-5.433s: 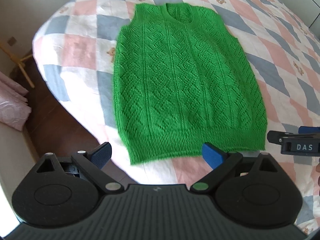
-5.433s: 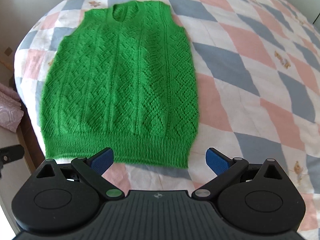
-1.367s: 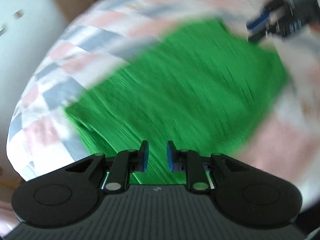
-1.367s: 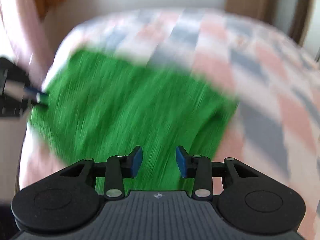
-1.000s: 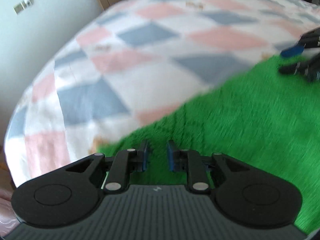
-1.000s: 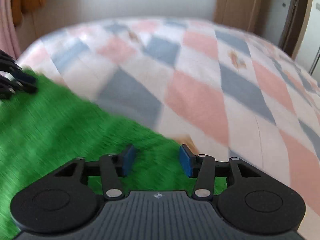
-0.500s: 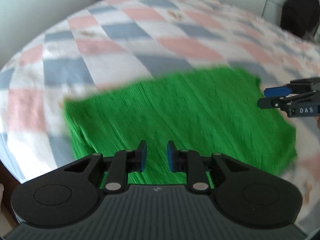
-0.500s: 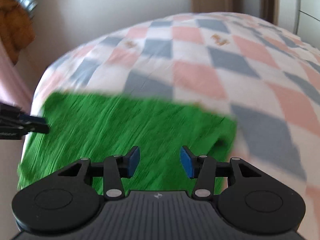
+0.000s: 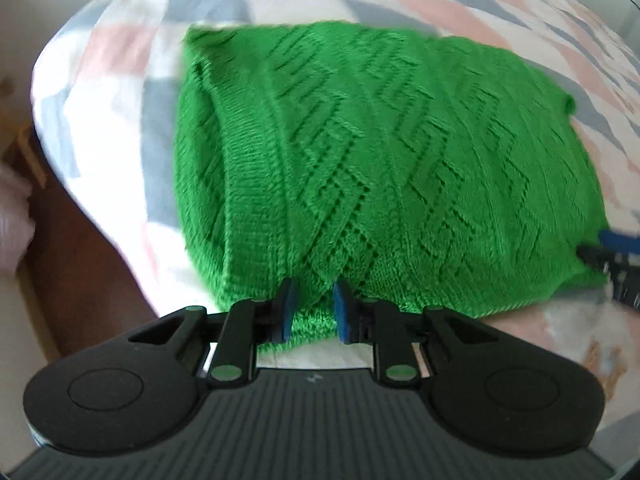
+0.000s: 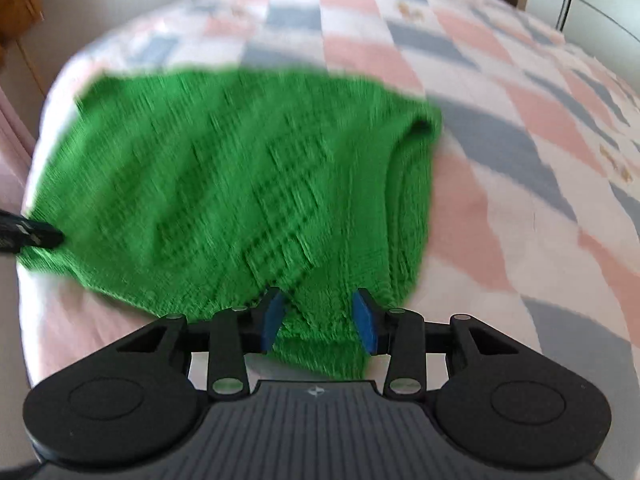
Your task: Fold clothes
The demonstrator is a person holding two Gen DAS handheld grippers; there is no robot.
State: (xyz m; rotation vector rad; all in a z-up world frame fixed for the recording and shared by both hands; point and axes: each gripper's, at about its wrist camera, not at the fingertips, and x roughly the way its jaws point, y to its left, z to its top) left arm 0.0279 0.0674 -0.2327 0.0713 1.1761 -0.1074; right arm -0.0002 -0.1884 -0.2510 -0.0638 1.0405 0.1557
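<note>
At six o'clock each gripper, left (image 9: 310,312) narrow, right (image 10: 318,320) wider and just closing, has vest (image 9: 380,152) hem bunched between its jaws, the rest doubled on the bed (image 10: 520,140) beyond; a weak pinch could drop it.

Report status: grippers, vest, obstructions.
Left gripper shut on green vest. Right gripper also gripping vest, jaws just closing. Vest folded over on quilt. Nothing in the way.
</note>
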